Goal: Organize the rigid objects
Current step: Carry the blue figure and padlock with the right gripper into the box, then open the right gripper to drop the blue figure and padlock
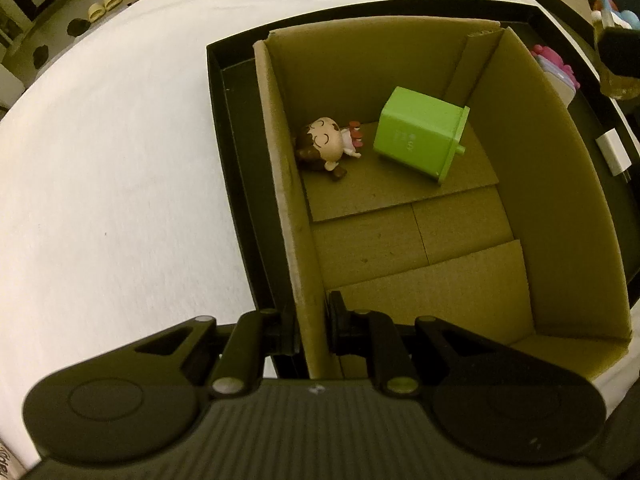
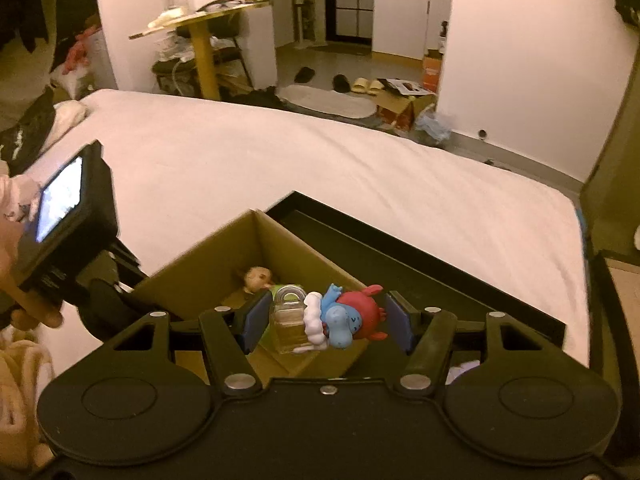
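On the left, the left hand-held gripper is pinching the near wall of the cardboard box, one finger outside and one inside, its jaws pressed tight on the thin card and apparently steadying it. The box is sitting inside a shallow black tray on the white bed. Lying on the box floor toward the far end are a small big-headed doll figurine on its back by the left wall and, just beside it to the right, a green plastic block tipped on its side. Moving right, the right hand-held gripper is hovering over the box with its blue-padded jaws partly spread around two things at once: a small glass bottle with yellowish liquid and a blue and red cartoon figurine with a white beard. Both pads appear to be pressing on the pair, holding it clear above the box. These are likely light and stiff, but the glass is smooth and breakable and the figurine rounded, so a two-item squeeze could slip; a lower release seems safer. Taking the bottle across its flat sides and the figurine across its body looks the surest hold.
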Motion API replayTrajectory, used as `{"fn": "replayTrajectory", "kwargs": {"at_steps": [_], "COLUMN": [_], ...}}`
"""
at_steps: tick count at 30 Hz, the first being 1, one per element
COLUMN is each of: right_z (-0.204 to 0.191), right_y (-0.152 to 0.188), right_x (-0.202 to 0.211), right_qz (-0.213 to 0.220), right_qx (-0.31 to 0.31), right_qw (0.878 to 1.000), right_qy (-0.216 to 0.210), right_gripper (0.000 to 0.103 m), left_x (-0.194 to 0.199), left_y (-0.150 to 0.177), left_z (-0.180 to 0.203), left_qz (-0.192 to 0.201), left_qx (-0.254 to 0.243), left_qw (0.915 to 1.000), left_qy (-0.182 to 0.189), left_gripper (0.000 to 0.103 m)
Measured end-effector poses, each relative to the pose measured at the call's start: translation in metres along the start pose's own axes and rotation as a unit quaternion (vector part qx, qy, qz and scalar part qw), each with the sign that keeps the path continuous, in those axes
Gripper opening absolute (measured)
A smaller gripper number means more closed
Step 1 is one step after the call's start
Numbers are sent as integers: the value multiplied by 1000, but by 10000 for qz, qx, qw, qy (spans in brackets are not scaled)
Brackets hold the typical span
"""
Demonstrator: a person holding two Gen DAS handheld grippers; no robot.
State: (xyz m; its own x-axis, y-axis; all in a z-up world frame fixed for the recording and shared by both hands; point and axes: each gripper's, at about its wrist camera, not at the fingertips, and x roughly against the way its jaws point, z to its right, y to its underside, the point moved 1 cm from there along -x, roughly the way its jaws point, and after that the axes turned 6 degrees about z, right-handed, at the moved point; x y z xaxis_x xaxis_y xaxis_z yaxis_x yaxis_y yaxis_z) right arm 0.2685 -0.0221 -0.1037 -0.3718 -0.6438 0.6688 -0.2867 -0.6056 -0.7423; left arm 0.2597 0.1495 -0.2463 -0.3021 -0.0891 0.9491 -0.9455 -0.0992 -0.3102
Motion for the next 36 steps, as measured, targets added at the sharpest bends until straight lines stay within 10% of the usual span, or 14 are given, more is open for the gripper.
{"fn": "replayTrajectory", "kwargs": {"at_steps": [36], "right_z": [-65], "right_y": [10], "right_x": [-61], "right_qz": [-490], "right_qx": [1196], "right_qw": [9869], "right_qy": [-961], "right_gripper": [61], "left_x": [2], "left_y": [5], "left_z": [-8], "left_qz": [119], "left_qx": [33], "left_qw": [9998], "left_qy": [181], "left_gripper": [13]}}
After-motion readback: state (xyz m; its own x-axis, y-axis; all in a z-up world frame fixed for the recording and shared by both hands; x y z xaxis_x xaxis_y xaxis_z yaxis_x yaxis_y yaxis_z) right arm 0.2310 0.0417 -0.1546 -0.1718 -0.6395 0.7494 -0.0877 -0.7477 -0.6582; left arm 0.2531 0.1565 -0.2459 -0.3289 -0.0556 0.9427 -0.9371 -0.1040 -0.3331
